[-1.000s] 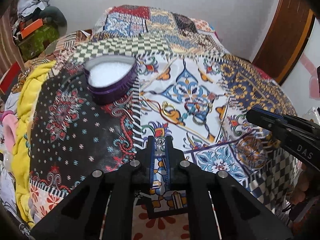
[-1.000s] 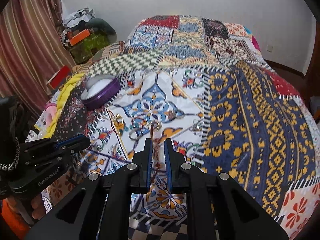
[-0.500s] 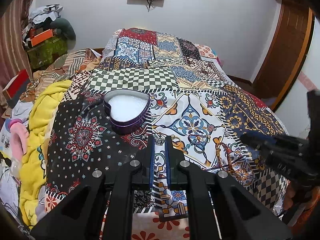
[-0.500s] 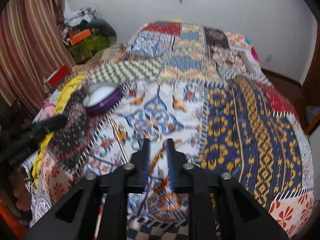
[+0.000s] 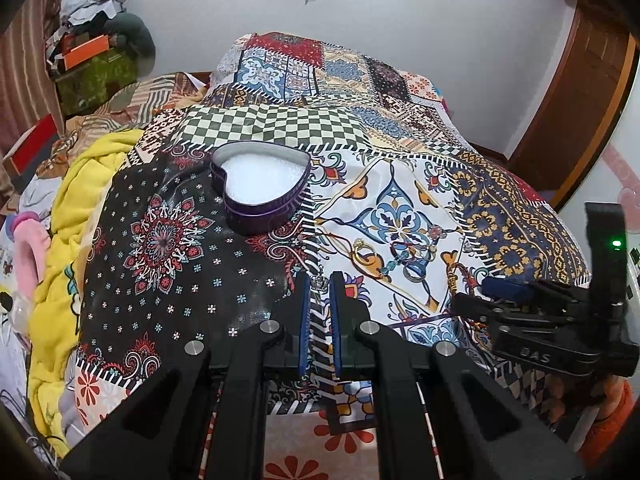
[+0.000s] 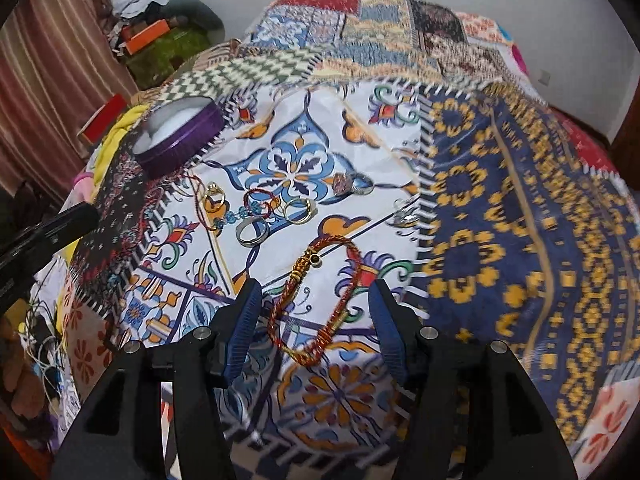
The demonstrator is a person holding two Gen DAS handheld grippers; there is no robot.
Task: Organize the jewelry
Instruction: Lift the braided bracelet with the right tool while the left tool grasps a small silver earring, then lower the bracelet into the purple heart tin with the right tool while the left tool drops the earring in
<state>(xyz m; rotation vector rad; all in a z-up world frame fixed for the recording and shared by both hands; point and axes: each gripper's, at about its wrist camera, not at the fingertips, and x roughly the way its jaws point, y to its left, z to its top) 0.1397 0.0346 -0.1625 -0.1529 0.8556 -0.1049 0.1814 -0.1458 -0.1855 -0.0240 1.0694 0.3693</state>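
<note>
Now mid-sort: left gripper pinching small crown ring at jaw tips, heart tin ahead and left. Right gripper spread wide, red bracelet between jaws. Next, probably: carry ring over tin, release.

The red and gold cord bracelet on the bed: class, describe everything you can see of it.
The bracelet is a loop of twisted red and gold cord, with a gold bead cluster and one dark bead at its far end and gold wrapping at its near end. It lies flat on the patterned bedspread, between the open fingers of the right gripper, touching neither. The rings lie beyond it, apart.
</note>
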